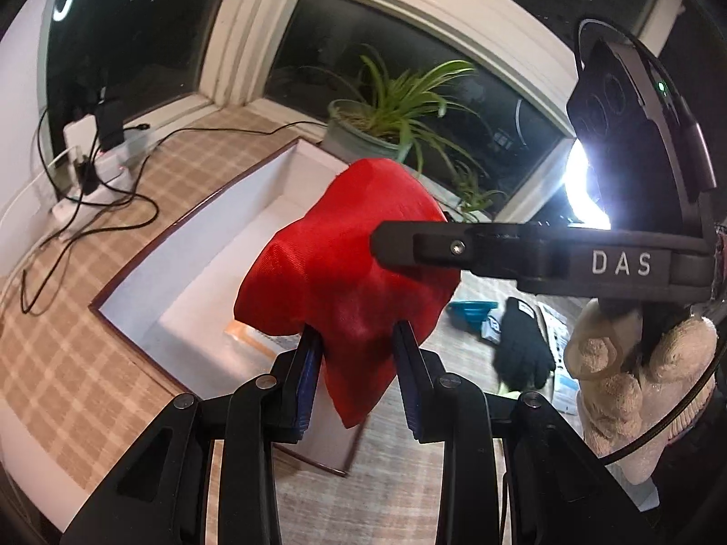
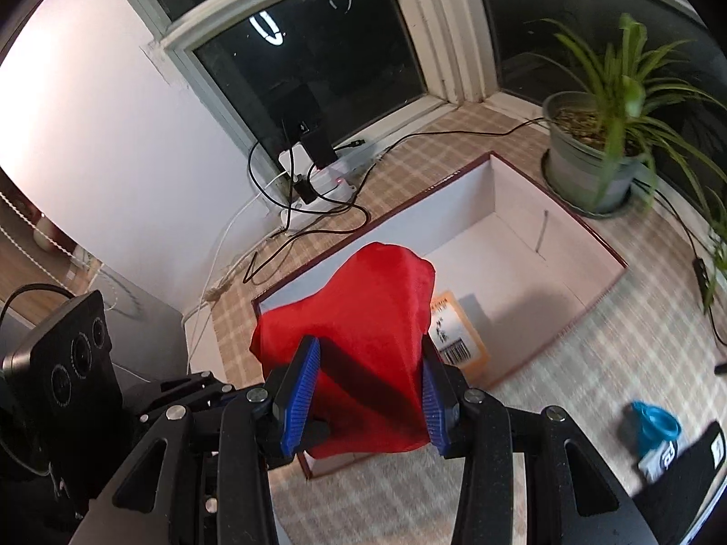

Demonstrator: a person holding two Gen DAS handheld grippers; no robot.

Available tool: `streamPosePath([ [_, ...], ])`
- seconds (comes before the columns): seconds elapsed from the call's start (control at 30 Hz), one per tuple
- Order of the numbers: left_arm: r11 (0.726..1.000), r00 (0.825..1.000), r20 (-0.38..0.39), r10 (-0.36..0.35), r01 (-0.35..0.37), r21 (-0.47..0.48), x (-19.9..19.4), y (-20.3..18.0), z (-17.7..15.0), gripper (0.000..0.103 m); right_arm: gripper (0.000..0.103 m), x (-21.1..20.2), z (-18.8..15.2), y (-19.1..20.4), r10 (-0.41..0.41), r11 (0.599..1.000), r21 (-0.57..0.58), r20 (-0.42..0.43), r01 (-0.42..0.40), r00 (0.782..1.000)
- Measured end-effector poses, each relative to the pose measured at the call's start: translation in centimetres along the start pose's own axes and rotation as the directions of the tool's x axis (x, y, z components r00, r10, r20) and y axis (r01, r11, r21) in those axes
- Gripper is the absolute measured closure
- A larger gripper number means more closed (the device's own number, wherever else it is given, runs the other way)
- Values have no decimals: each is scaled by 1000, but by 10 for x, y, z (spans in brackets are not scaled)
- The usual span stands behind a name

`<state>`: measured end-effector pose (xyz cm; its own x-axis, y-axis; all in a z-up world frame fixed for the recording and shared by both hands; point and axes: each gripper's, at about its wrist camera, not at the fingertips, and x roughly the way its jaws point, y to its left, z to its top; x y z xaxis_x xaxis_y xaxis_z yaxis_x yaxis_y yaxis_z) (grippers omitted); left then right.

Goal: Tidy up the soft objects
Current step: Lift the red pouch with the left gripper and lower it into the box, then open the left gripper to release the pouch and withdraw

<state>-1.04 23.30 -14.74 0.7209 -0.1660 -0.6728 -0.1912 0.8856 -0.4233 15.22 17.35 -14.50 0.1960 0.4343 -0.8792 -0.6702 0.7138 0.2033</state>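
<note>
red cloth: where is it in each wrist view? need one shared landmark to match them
Left wrist view: the red cloth fills the centre, pinched between the left gripper, above the white box.
Right wrist view: lower centre, pinched between the right gripper, at the box's near end.
Shared landmark: the potted plant by the window, upper centre in the left view, upper right in the right view.
</note>
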Motion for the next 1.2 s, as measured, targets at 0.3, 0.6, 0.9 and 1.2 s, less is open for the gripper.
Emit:
streamPosePath([
  [0.3, 999, 999, -36, 17, -19, -48, 23, 23, 5, 73, 64, 32, 19, 0, -18, 1000, -22, -35, 17, 999],
  [0.6, 998, 999, -33, 39, -41, -53, 24, 25, 8, 76, 62, 32, 24, -5, -77, 997, -21, 10, 77, 997],
  [0.9, 998, 999, -28, 46, -47, -37, 21, 21, 8, 76, 58, 15, 17, -14, -64, 997, 40, 79, 61, 995],
  [1.2, 999, 999, -7, 44, -44, -17, 8, 7, 7, 71, 54, -27, -27, -33, -108, 988, 126, 190, 85, 976],
])
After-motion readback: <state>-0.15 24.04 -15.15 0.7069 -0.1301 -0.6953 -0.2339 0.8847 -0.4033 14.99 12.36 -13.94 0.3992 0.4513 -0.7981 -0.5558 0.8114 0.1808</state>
